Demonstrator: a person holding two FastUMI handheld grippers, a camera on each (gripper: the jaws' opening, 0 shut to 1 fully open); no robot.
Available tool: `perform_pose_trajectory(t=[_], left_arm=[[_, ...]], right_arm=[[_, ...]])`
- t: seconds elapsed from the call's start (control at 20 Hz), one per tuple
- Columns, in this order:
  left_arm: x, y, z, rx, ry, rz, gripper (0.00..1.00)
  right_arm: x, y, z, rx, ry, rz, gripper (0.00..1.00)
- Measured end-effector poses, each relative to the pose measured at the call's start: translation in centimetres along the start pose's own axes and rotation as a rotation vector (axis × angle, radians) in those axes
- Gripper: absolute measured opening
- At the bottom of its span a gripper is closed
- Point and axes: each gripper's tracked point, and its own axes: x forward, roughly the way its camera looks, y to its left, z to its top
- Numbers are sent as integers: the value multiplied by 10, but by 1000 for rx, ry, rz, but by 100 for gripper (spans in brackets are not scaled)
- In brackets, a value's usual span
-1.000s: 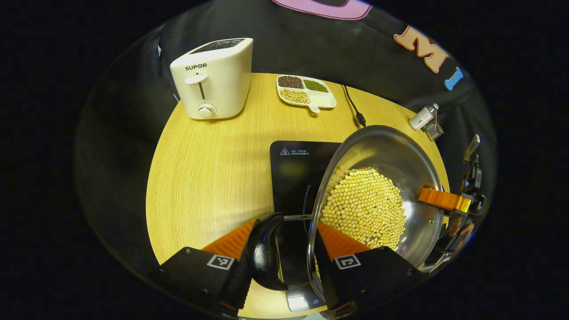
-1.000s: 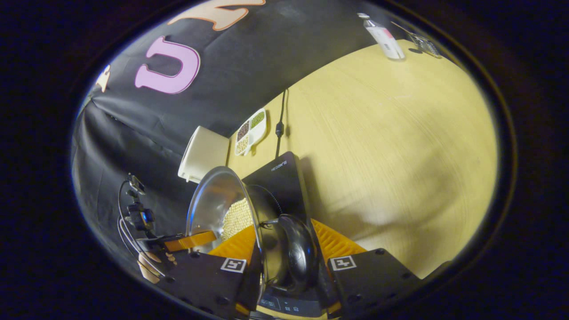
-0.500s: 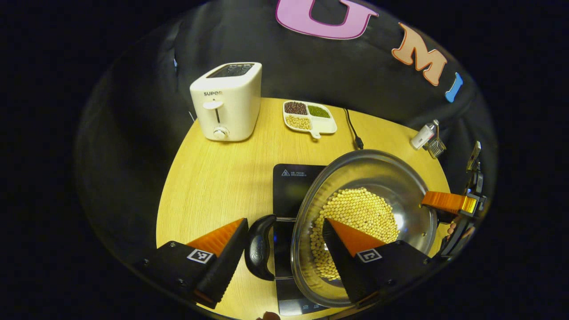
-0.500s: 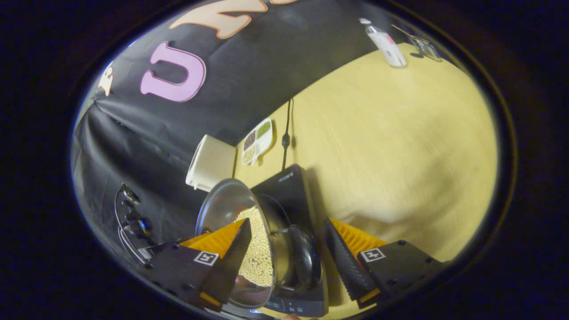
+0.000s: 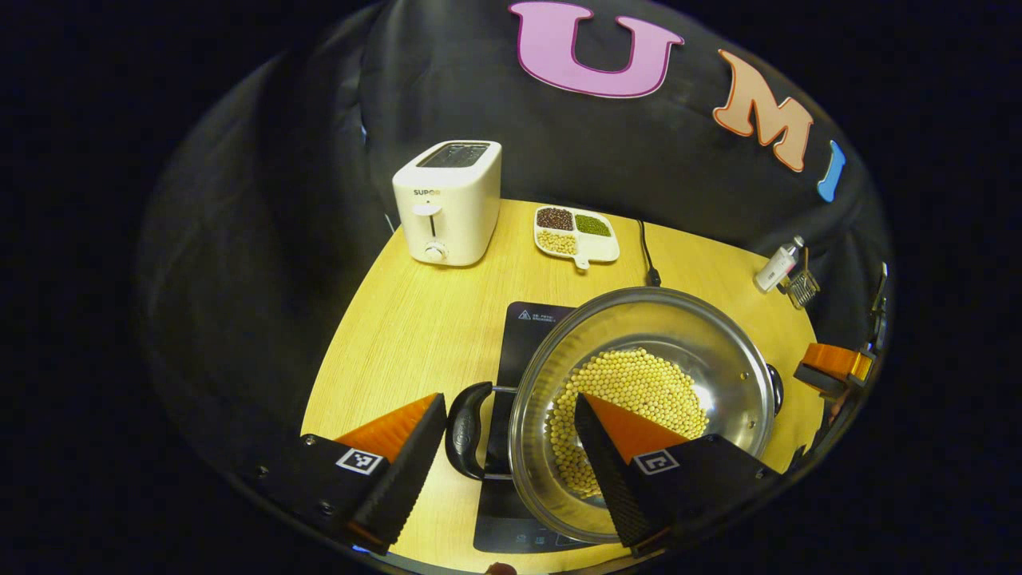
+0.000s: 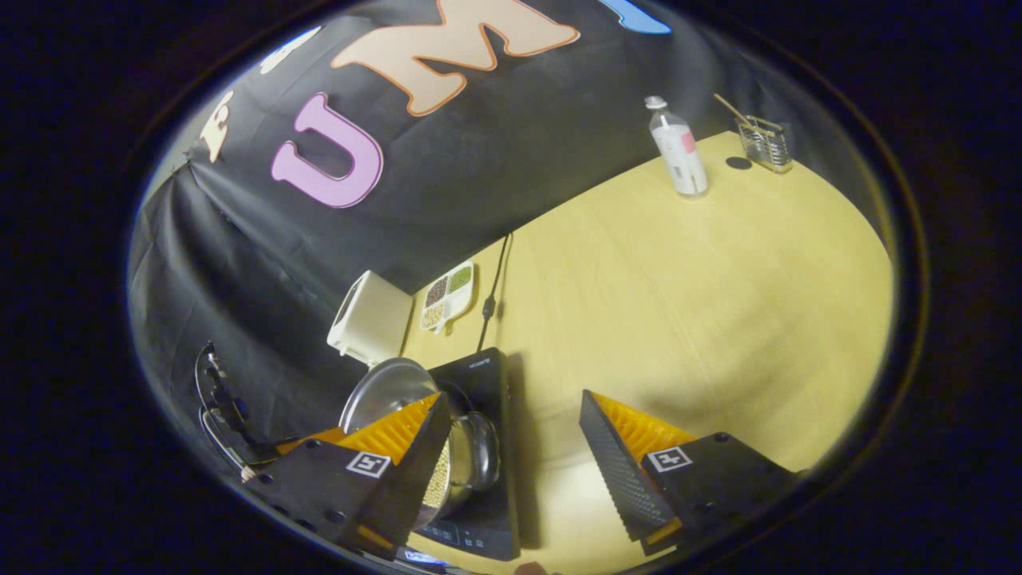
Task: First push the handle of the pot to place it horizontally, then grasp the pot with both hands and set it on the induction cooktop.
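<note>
Both tools have let go and drawn back: left tool and right tool now hang spread, empty. Steel pot, loaded with pale beans, sits on the induction cooktop on the counter. Likely heavy, slick-walled; side handles offer grip. Toaster reads "SUPOR".

Tongs — black housings, square fiducial markers, small screws.

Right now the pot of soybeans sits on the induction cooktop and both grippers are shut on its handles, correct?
Not quite. The pot does sit on the induction cooktop, but the left gripper and right gripper are both open, apart from its handles, as both gripper views show.
</note>
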Motion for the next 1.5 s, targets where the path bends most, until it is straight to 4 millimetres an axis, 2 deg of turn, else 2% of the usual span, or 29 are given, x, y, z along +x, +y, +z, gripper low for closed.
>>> perform_pose_trajectory(t=[0.05, 0.1, 0.15, 0.2, 0.35, 0.4, 0.55, 0.6, 0.65, 0.85, 0.9, 1.0, 1.05, 1.1, 1.15, 1.25, 1.3, 1.5], left_arm=[[-7, -6, 1, -18, -18, -2, 98], [-13, -17, 3, -39, -42, -16, 98], [-22, -27, 7, -54, -61, -17, 98], [-31, -36, 9, -60, -74, -9, 98], [-56, -74, 17, -58, -142, -8, 98], [-63, -90, 19, -61, -158, -16, 97], [-79, -135, 22, -66, -204, -38, 98], [-86, -150, 22, -65, -219, -43, 98], [-91, -164, 23, -62, -235, -48, 97], [-106, -217, 29, -40, -301, -46, 98], [-111, -223, 33, -22, -320, -41, 98], [-121, -246, 35, 13, -349, -34, 98], [-126, -256, 38, 34, -367, -31, 98], [-131, -265, 42, 55, -390, -24, 97], [-137, -273, 45, 77, -410, -20, 97], [-145, -292, 52, 103, -452, -13, 97], [-149, -304, 55, 110, -474, -9, 97], [-175, -334, 73, 123, -587, -2, 97]], right_arm=[[-7, -7, 4, -2, -2, -1, 93], [-13, -14, 7, -3, -2, 0, 100], [-20, -21, 10, -2, 2, 2, 100], [-27, -27, 13, -4, 6, 9, 93], [-51, -39, 27, -27, 0, 41, 93], [-57, -43, 33, -37, -9, 48, 100], [-80, -61, 50, -65, -40, 59, 92], [-86, -67, 57, -72, -52, 59, 92], [-94, -75, 63, -79, -68, 56, 100], [-126, -100, 92, -89, -139, 46, 99], [-133, -104, 99, -87, -157, 43, 92], [-149, -113, 111, -81, -188, 40, 92], [-159, -118, 117, -83, -206, 37, 99], [-167, -123, 124, -88, -224, 30, 99], [-176, -126, 132, -96, -244, 25, 92], [-193, -126, 150, -115, -294, 20, 92], [-203, -125, 157, -127, -322, 18, 99], [-246, -117, 185, -196, -401, 18, 100]])
